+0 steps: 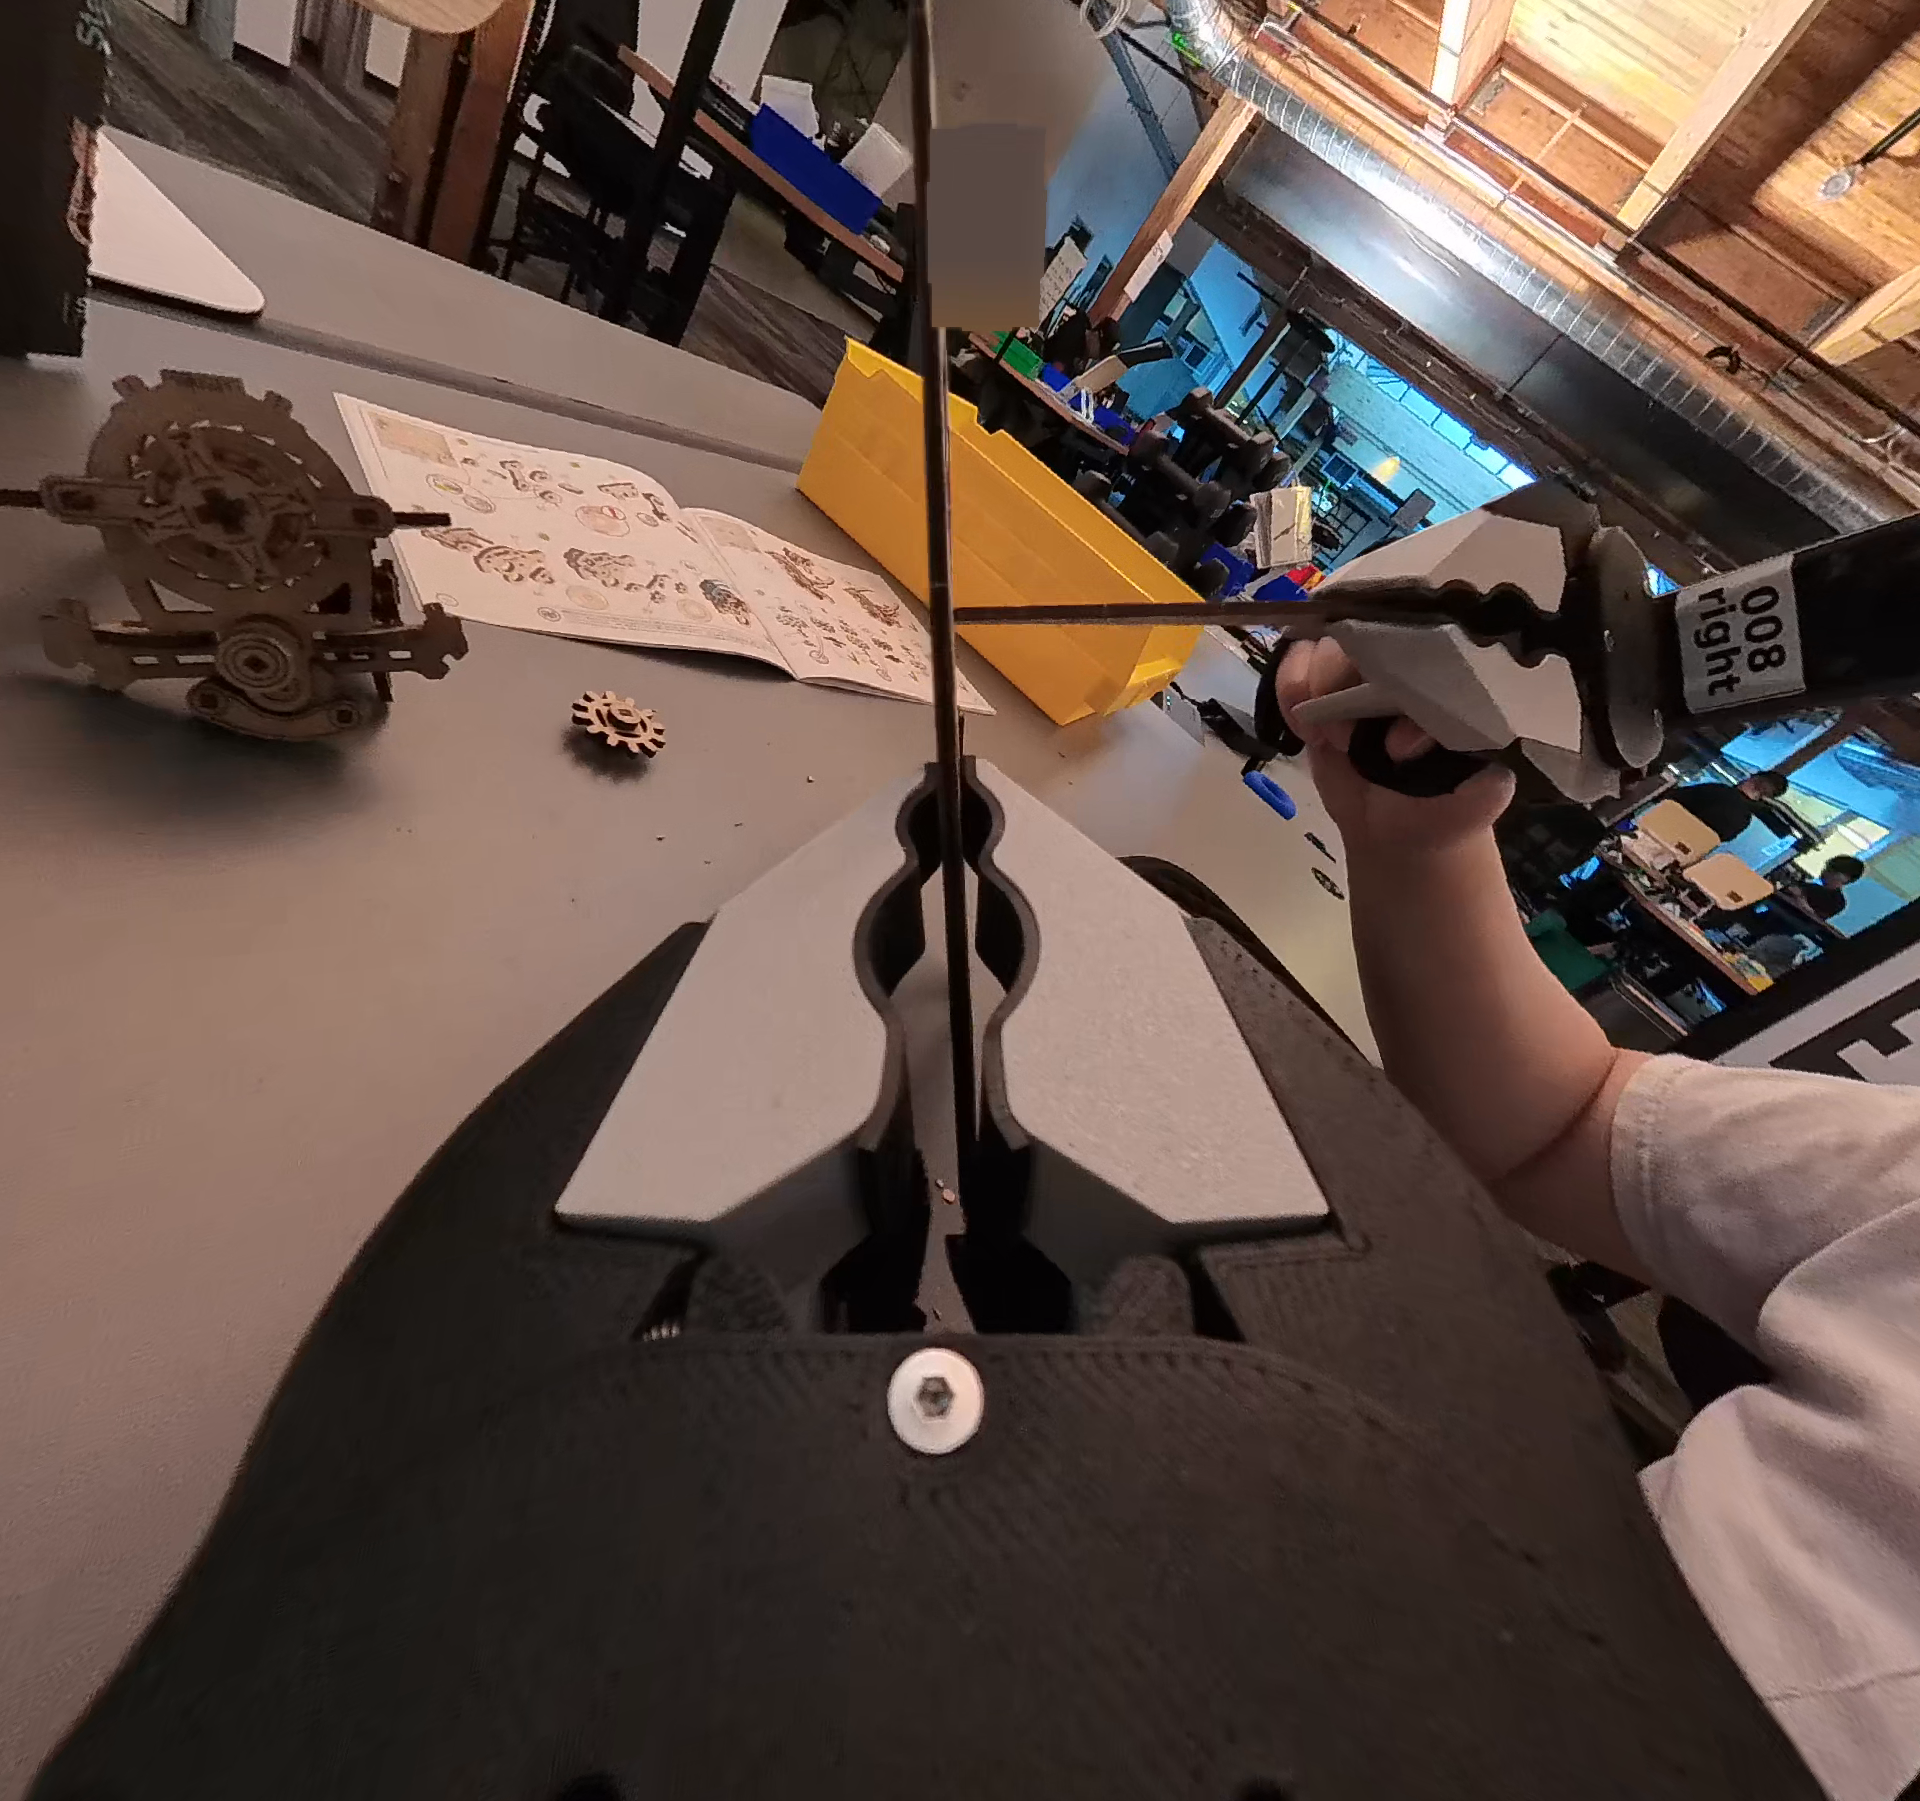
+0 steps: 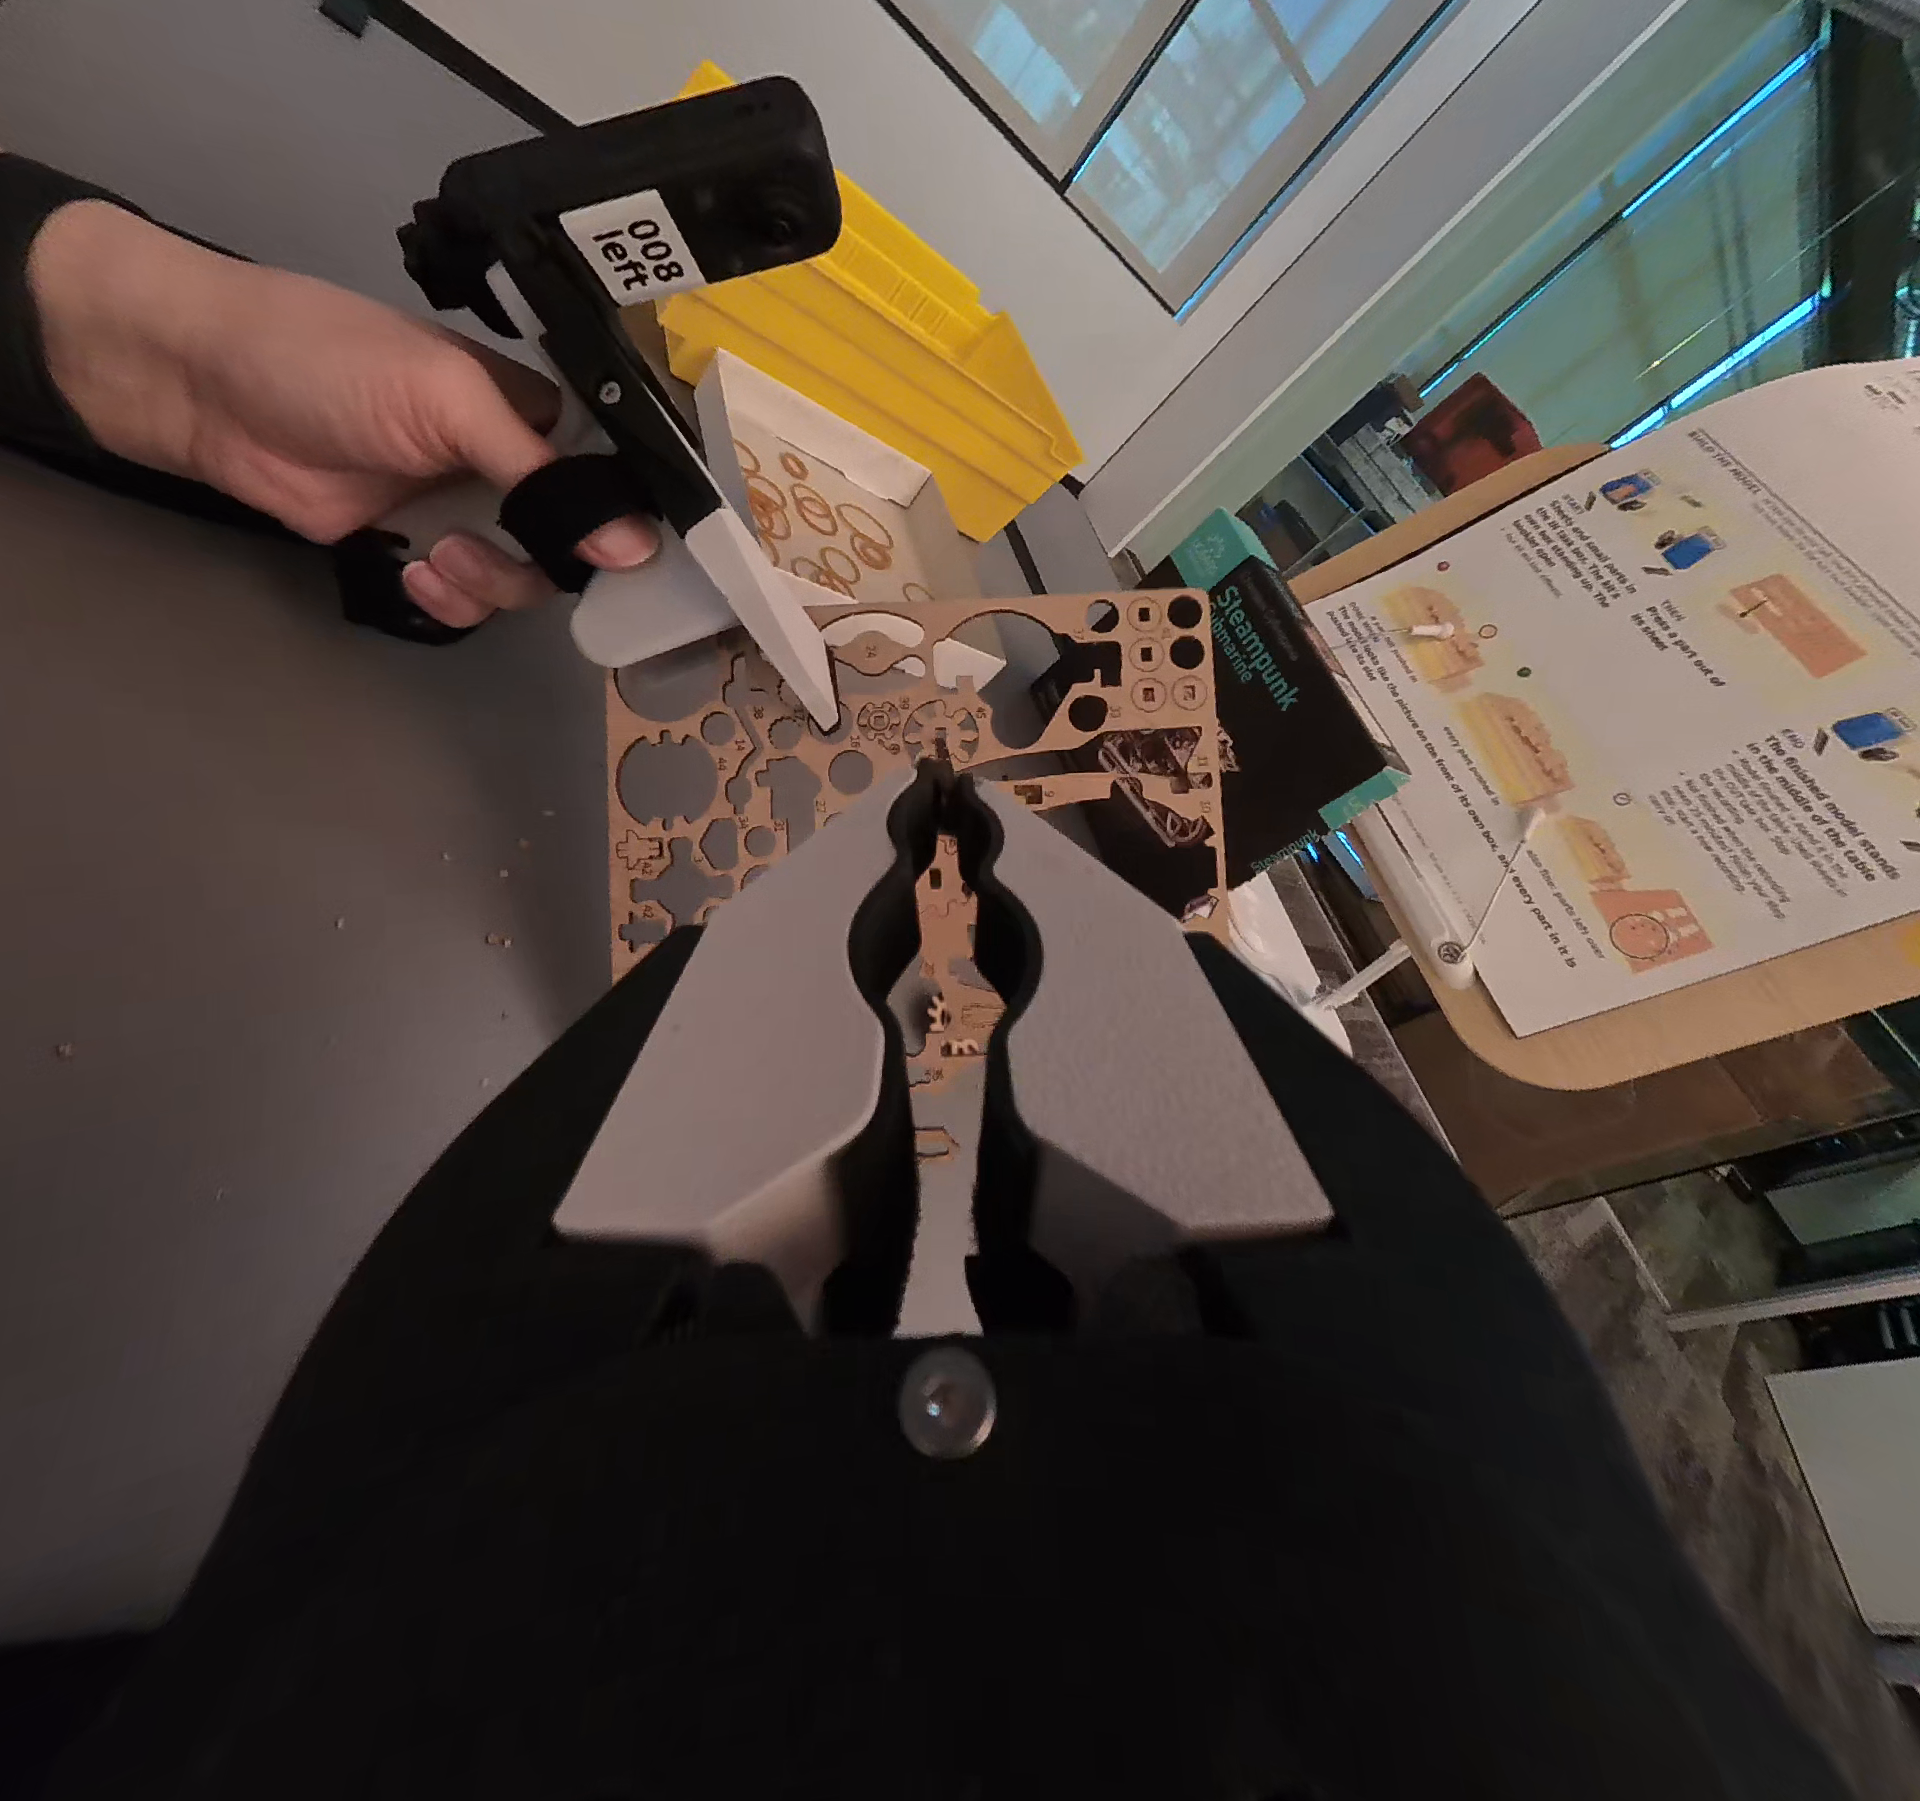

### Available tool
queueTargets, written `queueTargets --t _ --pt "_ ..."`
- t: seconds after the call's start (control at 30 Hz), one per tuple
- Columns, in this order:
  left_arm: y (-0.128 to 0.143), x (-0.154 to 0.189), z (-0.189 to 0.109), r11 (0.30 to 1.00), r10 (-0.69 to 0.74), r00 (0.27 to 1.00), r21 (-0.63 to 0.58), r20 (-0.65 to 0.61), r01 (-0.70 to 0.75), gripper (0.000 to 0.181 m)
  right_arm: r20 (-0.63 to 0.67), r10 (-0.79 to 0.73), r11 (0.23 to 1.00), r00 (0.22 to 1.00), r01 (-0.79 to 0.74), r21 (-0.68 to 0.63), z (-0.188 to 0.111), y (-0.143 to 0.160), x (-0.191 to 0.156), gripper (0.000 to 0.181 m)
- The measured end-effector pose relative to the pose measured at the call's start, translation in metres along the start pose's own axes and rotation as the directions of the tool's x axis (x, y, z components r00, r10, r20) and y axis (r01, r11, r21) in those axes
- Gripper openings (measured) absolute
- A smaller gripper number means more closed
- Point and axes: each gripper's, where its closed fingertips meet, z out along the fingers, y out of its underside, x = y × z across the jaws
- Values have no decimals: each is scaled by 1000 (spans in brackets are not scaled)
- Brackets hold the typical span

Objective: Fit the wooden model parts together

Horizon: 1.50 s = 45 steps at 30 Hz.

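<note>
You hold a laser-cut wooden sheet point(image 2: 914, 795) above the grey table point(image 1: 312, 1024) between both tools: the left gripper point(image 1: 948, 783) has its jaws pressed onto the sheet's edge, so in its own view the sheet shows only as a thin dark line, and the right gripper point(image 2: 940, 783) has its jaws closed on a small cog-shaped part point(image 2: 940, 735) that sits near the middle of the sheet. Many cut-outs in the sheet are already empty, which suggests that a good share of the parts is out. A partly built model point(image 1: 223, 556) (wheel-like, on a stand) rests on the table to the left, with a loose gear point(image 1: 618, 721) lying near it and an open instruction booklet point(image 1: 644, 556) just beyond. A yellow bin point(image 1: 997, 546) stands behind the booklet. The work reads as mid-course: the assembly exists but looks incomplete, several parts remain in the sheet, and the gripped cog has yet to come free and be fitted to the model.
</note>
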Motion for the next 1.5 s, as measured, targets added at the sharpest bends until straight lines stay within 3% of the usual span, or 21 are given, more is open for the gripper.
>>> queueTargets --t 0.27,0.37,0.53,0.73,0.87,0.97,1.03,1.1,1.17,1.3,1.4,1.5 --pt "-2 1 0 999 49 999 -4 17 -49 0 10 -48 997 999 49 -66 5 -7 3 0" --pt "-4 4 -1 996 86 996 0 20 -86 0 21 7 975 1000 -2 -223 9 5 5 0" --pt "-8 14 -4 996 90 995 27 -36 -89 0 33 -44 972 998 50 -228 16 -4 1 0" --pt "-2 20 -2 965 260 965 -27 25 -260 0 63 -98 943 993 113 -313 31 1 -3 1" --pt "-4 28 -5 962 273 962 -8 -8 -273 0 123 105 958 987 -67 -280 26 -8 1 1" --pt "-5 33 -6 955 295 955 -3 -16 -295 1 194 298 938 935 -250 -241 23 -9 6 1" --pt "-6 33 -6 968 250 968 13 -30 -250 1 194 341 928 920 -297 -224 24 -8 7 1" --pt "-12 28 -9 979 201 979 42 -18 -200 0 105 257 952 961 -233 -196 27 -12 4 1" --pt "-17 23 -13 983 169 986 72 0 -168 0 -62 55 977 997 -67 -201 30 -15 -3 0" --pt "-13 16 -11 990 123 992 61 30 -124 0 -340 -241 940 909 132 -314 40 -10 -16 0" --pt "-13 10 -11 992 113 991 56 66 -117 0 -391 -453 869 801 298 -396 48 -6 -22 0" --pt "-13 8 -15 994 82 995 64 63 -86 0 -364 -438 875 822 297 -383 52 -7 -23 0"
